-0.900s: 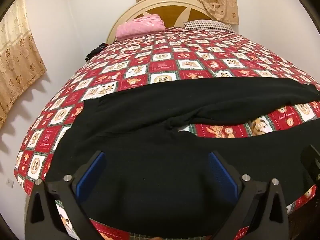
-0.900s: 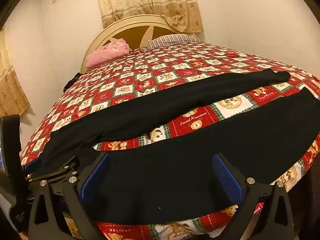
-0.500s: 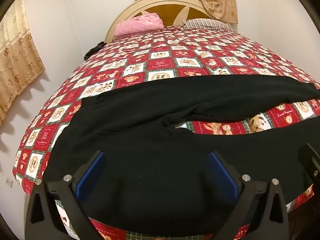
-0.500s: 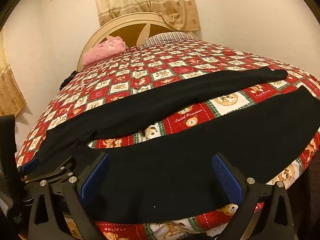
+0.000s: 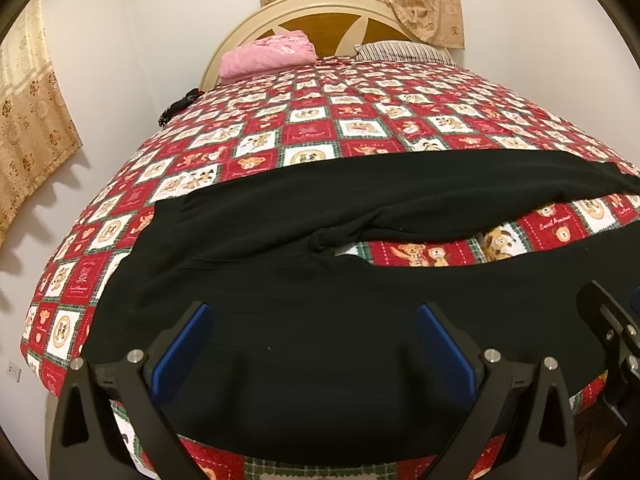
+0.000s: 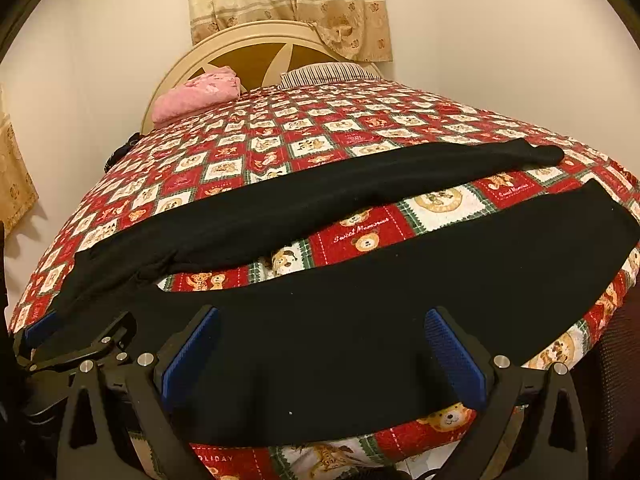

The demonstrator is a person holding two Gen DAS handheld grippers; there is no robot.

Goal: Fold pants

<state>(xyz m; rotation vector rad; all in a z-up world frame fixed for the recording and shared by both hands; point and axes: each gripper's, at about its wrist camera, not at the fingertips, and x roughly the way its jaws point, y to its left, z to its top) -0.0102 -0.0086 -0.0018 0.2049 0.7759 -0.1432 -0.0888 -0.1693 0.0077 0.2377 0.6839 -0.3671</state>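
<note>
Black pants (image 5: 320, 288) lie flat on the quilt (image 5: 312, 136), spread along the near edge of the bed: waist to the left, two legs running right with a wedge of quilt showing between them. Left gripper (image 5: 312, 344) above the waist end, jaws spread wide, nothing pinched. Right gripper (image 6: 324, 352) above the near leg, jaws also spread, empty. Pink pillow (image 6: 196, 96) by the headboard (image 6: 256, 40).
</note>
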